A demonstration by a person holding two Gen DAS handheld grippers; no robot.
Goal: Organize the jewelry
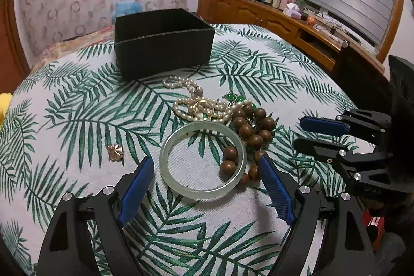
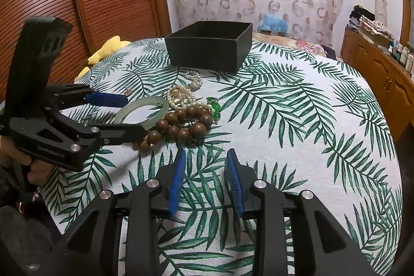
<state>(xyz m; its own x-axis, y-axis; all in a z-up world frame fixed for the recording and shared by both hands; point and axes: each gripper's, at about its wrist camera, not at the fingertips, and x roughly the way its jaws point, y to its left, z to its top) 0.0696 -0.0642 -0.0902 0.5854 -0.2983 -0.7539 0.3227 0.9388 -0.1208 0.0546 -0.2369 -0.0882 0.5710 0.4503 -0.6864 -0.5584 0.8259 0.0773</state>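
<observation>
I am at a round table [image 1: 77, 84] covered in a cloth printed with green palm leaves, a gripper in each hand. At the far side sits an open black box [image 1: 163, 43], apparently empty, where I judge the jewelry belongs. Just in front of it lies the tangle: a pale jade bangle [image 1: 203, 159] flat on the cloth, a brown wooden bead bracelet [image 1: 248, 131] touching and partly under its right rim, a pearl necklace [image 1: 196, 102] with a gold ring [image 1: 203, 106] on top, and green stones [image 1: 238, 98] beside the beads. A small rose-gold flower piece [image 1: 115, 151] lies alone to the left. My left gripper [image 1: 207, 164] is spread wide with the bangle between its fingers, the pads not yet pressing on it. My right gripper [image 2: 205, 155] is partly apart and empty, just short of the beads. To do this well, I would close the left gripper evenly on the bangle's rim and lift straight up so the beads are not dragged.
</observation>
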